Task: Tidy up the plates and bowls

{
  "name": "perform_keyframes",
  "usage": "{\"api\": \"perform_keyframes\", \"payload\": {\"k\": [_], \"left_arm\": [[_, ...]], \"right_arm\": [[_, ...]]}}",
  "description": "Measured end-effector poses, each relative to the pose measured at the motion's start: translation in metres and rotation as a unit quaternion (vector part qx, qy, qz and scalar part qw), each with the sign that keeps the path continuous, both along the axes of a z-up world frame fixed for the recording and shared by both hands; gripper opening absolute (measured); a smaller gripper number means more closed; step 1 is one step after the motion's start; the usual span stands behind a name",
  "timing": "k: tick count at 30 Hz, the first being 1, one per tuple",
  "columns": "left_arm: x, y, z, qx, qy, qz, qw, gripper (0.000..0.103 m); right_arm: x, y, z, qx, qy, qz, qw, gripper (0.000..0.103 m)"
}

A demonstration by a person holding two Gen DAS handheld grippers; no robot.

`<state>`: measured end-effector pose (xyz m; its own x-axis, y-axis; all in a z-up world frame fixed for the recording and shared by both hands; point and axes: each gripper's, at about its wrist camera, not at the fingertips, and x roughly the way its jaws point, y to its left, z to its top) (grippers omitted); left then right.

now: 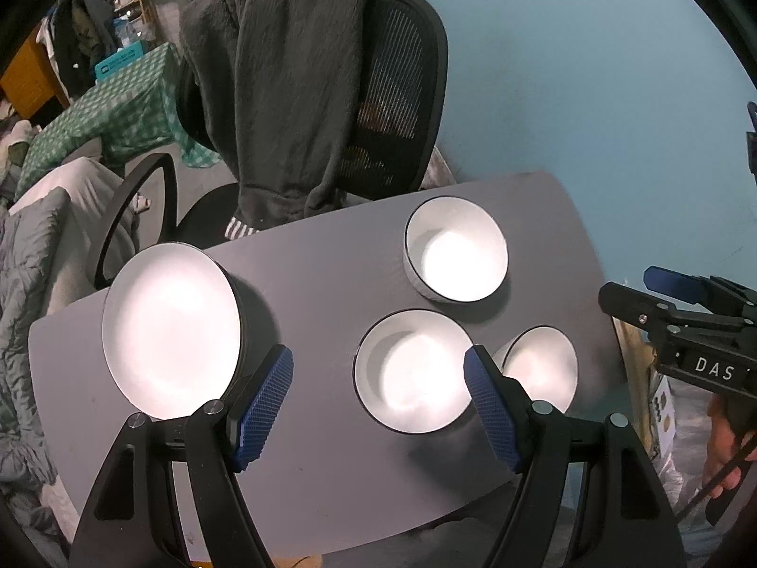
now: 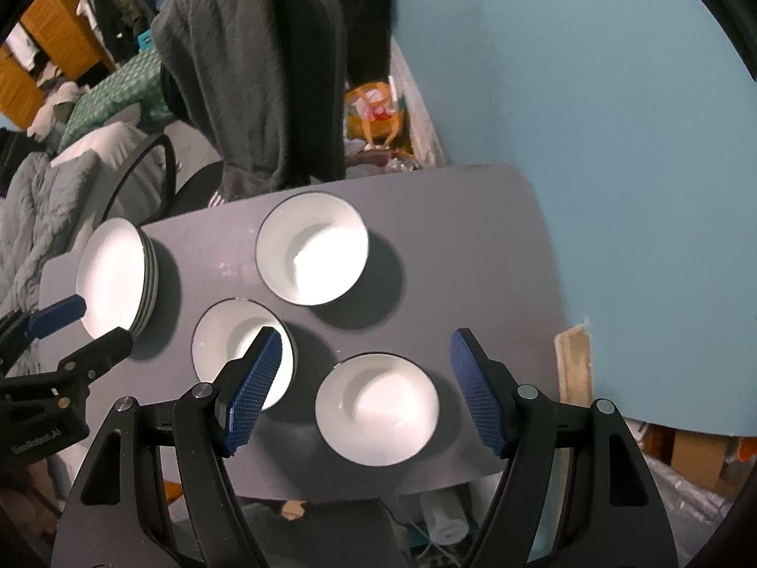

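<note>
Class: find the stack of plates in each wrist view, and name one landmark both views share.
Left wrist view: stack of plates at left, on the table's left end.
Right wrist view: stack of plates at far left, beside the left gripper.
Shared landmark: the dark garment draped over the chair.

We hold both claws pointing steeply down. Our left claw (image 1: 378, 397) stands wide apart with nothing between its blue pads, and our right claw (image 2: 362, 381) gapes the same, empty.

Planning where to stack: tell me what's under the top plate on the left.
More plates: the plate stack shows several rims beneath the top one at its right edge. The lower plates' faces are covered. The stack stands on the grey table.
</note>
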<state>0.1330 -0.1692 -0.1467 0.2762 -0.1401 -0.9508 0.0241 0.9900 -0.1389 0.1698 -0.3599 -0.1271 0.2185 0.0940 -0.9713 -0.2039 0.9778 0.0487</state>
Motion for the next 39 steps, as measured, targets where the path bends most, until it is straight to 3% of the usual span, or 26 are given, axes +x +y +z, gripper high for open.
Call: {"api": "perform_keyframes", "payload": {"k": [14,23,34,39], "left_arm": [[0.000,0.009,-0.060,-0.014,0.026,0.027,0.9992,0.076],[-0.001,0.013,-0.104,0.004,0.061,0.030,0.9977,0.076],[-0.001,0.013,-0.127,0.006,0.078,0.034,0.9964,0.076],[0.000,0.014,-0.133,-0.003,0.086,0.044,0.9953,0.076]], "right_arm": [[0.008,0.025,-0.065,0.022,0.045,0.046,0.998,0.073],[0.010,0.049,-0.095,0.010,0.057,0.091,0.994,0.073],[0.010,0.061,-0.132,0.011,0.075,0.114,0.991,0.072],[0.011,0.061,-0.139,0.025,0.087,0.107,0.990,0.063]]}}
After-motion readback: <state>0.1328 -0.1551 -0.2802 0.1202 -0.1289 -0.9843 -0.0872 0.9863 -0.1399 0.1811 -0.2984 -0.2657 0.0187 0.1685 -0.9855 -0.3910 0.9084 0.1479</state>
